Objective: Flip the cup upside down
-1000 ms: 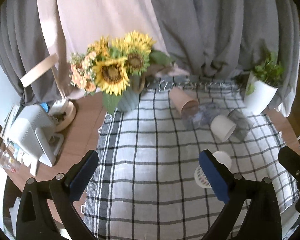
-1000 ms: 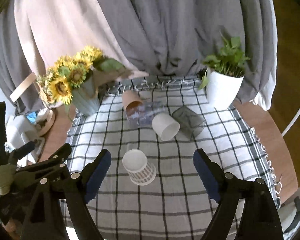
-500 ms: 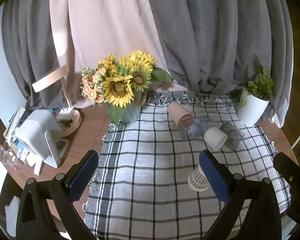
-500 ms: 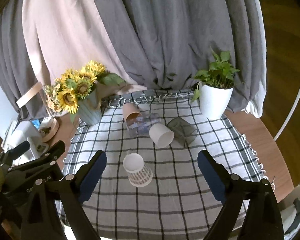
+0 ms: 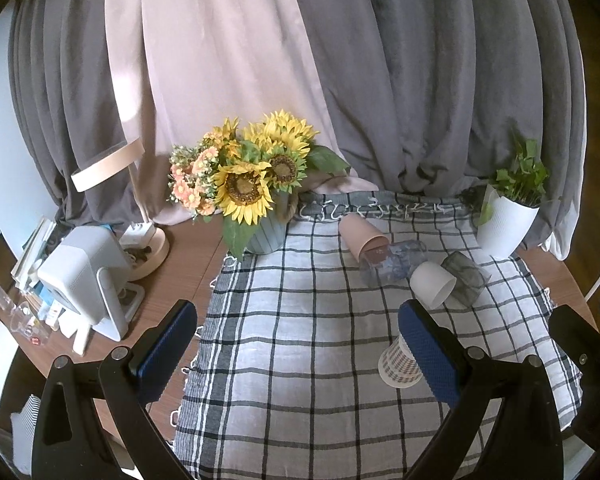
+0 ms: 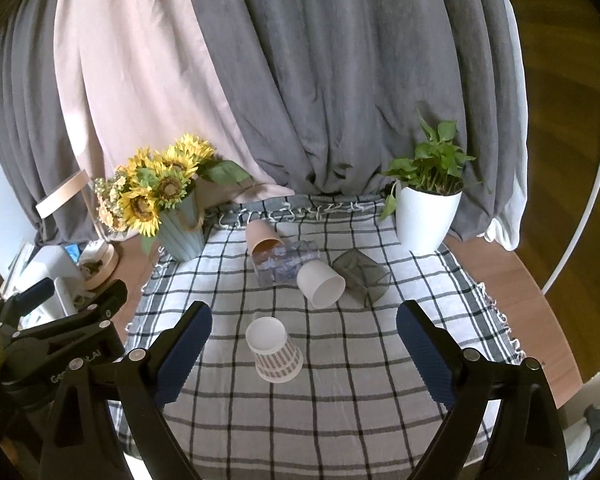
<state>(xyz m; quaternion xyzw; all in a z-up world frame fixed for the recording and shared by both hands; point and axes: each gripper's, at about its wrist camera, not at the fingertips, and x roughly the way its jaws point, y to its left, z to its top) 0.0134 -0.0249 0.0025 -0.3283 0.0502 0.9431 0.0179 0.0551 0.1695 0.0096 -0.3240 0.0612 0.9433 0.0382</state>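
Observation:
A white paper cup with a checked band (image 6: 274,356) stands upside down on the checked tablecloth (image 6: 340,400); in the left wrist view the cup (image 5: 398,364) is partly hidden behind a finger. Behind it lie several cups on their sides: a pink one (image 6: 262,236), a clear printed one (image 6: 286,266), a plain white one (image 6: 320,284) and a dark clear one (image 6: 360,274). My right gripper (image 6: 303,354) is open and empty, held above and in front of the upturned cup. My left gripper (image 5: 296,356) is open and empty, to the left.
A blue vase of sunflowers (image 6: 164,204) stands at the cloth's back left and a white potted plant (image 6: 426,208) at the back right. A white device (image 5: 84,276), a lamp base and clutter sit on the wooden table to the left. Curtains hang behind.
Both grippers have pulled back and risen away from the table, so the cups look smaller and farther. The upturned cup has stayed in place. Both stay open.

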